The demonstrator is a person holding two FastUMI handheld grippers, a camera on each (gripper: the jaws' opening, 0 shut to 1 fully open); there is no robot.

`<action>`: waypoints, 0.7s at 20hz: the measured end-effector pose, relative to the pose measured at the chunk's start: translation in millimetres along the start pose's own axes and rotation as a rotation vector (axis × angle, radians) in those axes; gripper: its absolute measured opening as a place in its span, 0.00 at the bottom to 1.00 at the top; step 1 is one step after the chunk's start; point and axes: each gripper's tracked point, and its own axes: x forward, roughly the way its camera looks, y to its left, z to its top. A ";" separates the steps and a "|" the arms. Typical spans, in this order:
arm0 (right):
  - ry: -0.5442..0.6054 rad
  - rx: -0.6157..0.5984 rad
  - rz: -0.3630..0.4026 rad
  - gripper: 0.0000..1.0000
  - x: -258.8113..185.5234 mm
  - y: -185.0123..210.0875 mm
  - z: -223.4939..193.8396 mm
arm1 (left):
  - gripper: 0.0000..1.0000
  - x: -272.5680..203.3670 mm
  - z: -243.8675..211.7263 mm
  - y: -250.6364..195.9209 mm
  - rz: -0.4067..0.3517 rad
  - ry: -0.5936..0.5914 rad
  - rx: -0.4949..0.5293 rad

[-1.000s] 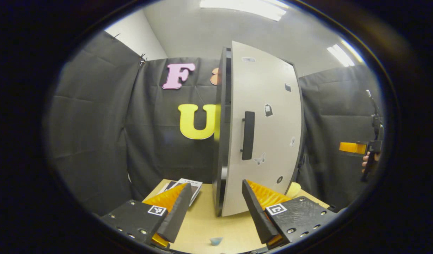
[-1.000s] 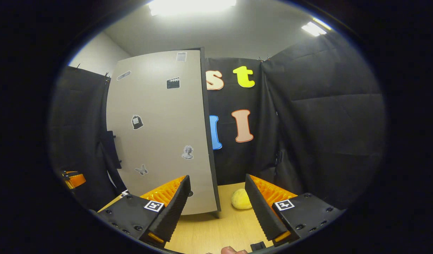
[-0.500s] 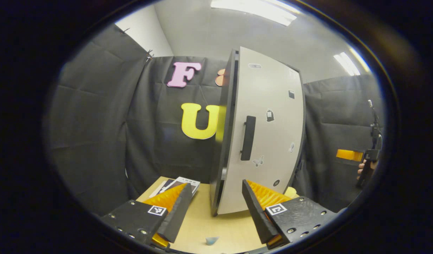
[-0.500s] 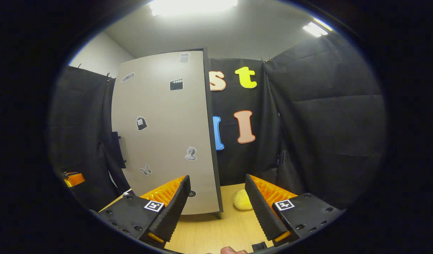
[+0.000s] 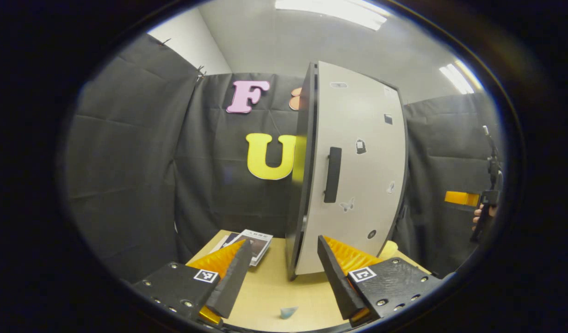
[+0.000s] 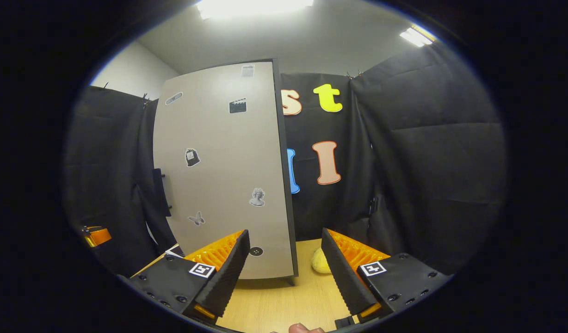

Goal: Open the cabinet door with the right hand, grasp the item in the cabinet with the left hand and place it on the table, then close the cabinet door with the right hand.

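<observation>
The tall cabinet stands on the table, and its grey door (image 5: 358, 152) with small stickers lies against the dark body or very nearly so. A black handle (image 5: 332, 175) runs down the door's left part. A yellow soft item (image 6: 317, 262) rests on the table beside the cabinet's right edge, half hidden by it; the yellow item (image 5: 388, 249) peeks out behind the cabinet. My left gripper (image 5: 283, 242) is open and empty, a little short of the cabinet's handle side. My right gripper (image 6: 284, 233) is open and empty before the door (image 6: 224, 171); the right gripper (image 5: 484, 203) hangs far right in a hand.
A book (image 5: 251, 241) lies on the wooden table (image 5: 265, 291) left of the cabinet. A small pale-blue scrap (image 5: 288, 312) sits near the table's front. Black cloth walls close in on all sides. The left gripper (image 6: 96, 235) shows far left.
The cabinet has drifted right in both views and hides more of the yellow item in the right gripper view. The gap at the door's handle edge looks narrower. Both grippers stay open.
</observation>
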 end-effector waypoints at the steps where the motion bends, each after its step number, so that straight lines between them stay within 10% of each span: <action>1: -0.001 -0.005 0.001 0.98 0.7 -1.2 0.3 | 0.87 0.9 1.5 1.2 0.005 -0.005 0.001; 14: 0.068 -0.045 0.067 0.98 -7.9 -18.3 -17.5 | 0.87 4.2 0.1 -35.3 -0.016 -0.007 -0.038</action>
